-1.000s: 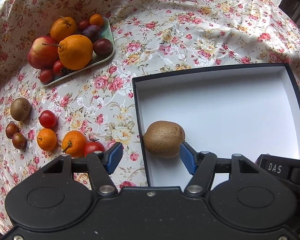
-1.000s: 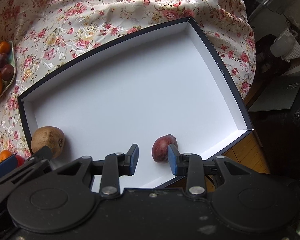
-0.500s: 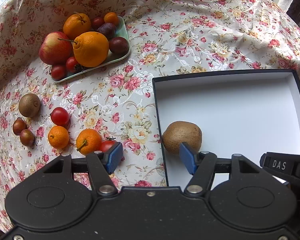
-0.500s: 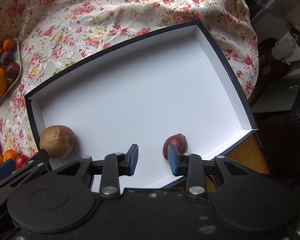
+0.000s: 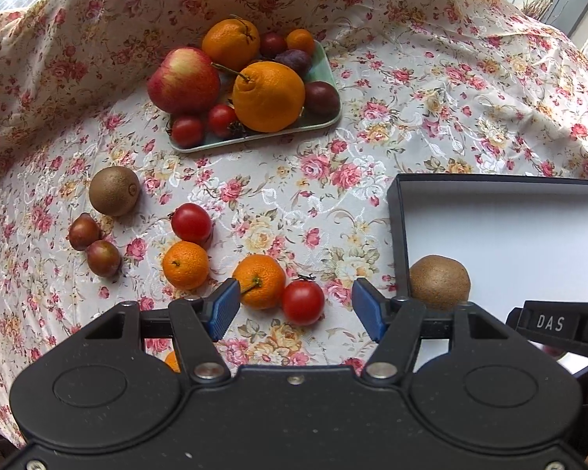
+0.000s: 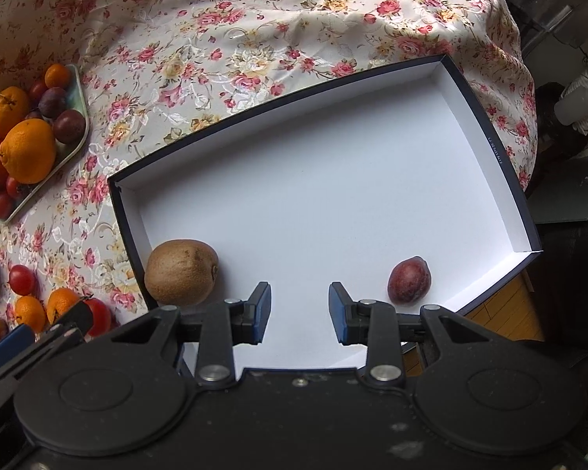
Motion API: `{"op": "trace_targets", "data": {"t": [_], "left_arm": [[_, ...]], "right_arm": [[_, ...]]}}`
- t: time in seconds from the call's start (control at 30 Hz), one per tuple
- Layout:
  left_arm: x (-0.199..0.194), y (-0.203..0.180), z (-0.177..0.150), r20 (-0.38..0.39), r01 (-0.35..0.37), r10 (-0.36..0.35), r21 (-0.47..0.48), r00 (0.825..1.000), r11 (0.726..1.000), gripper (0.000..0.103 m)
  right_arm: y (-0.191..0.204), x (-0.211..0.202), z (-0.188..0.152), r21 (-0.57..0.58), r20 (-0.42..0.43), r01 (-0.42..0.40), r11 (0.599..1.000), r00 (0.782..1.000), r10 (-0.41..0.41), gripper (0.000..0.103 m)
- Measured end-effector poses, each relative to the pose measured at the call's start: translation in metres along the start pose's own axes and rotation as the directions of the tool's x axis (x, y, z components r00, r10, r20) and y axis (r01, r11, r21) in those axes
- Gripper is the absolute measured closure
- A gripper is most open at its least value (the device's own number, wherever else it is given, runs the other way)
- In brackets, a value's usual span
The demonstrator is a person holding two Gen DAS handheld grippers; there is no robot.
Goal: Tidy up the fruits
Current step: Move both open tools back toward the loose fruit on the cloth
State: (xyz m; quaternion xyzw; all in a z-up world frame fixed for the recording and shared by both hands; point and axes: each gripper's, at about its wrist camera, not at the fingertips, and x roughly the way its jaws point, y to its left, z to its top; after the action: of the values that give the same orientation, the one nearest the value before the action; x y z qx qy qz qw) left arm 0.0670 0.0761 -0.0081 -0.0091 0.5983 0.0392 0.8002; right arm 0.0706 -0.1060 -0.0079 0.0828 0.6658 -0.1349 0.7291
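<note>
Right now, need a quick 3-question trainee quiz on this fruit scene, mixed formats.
1. True or false: the box holds exactly two fruits, a kiwi and a plum.
2. Multiple choice: between the jaws of the left gripper lie, on the cloth, A) a kiwi, B) a mandarin and a tomato, C) an apple.
3. Fill in: the large apple sits on the ____.

Key:
1. True; the kiwi is at the box's left wall, the plum near the right corner.
2. B; the jaws stand open, holding nothing.
3. Tray, the pale green one.
</note>
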Motion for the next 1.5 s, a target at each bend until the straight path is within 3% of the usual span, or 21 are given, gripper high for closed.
{"op": "trace_targets", "data": {"t": [0.37, 0.57, 0.97, 1.5], "left_arm": [[0.002, 0.072, 0.004, 0.001, -0.052, 0.052, -0.109, 0.999, 0.993, 0.036], [0.009, 0.102, -0.002, -0.017, -0.077, 0.075, -0.129, 0.997, 0.989, 0.036], [0.016, 0.151, -0.008, -0.053, -0.058, 0.048, -0.199, 0.997, 0.978, 0.036], [0.019, 0.178, -0.013, -0.092, -0.060, 0.039, -0.239, 0.995, 0.969, 0.036]], "right_arm": [[0.068, -0.009, -0.010, -0.110, 0.026, 0.007, 0.994, 1.000, -0.004, 0.069], [0.104, -0.004, -0.019, -0.164, -0.002, -0.026, 0.986, 1.000, 0.025, 0.069], [0.163, 0.006, -0.034, -0.225, -0.071, -0.100, 0.969, 0.994, 0.086, 0.069], [0.173, 0.025, -0.033, -0.162, -0.098, -0.109, 0.981, 0.991, 0.094, 0.069]]}}
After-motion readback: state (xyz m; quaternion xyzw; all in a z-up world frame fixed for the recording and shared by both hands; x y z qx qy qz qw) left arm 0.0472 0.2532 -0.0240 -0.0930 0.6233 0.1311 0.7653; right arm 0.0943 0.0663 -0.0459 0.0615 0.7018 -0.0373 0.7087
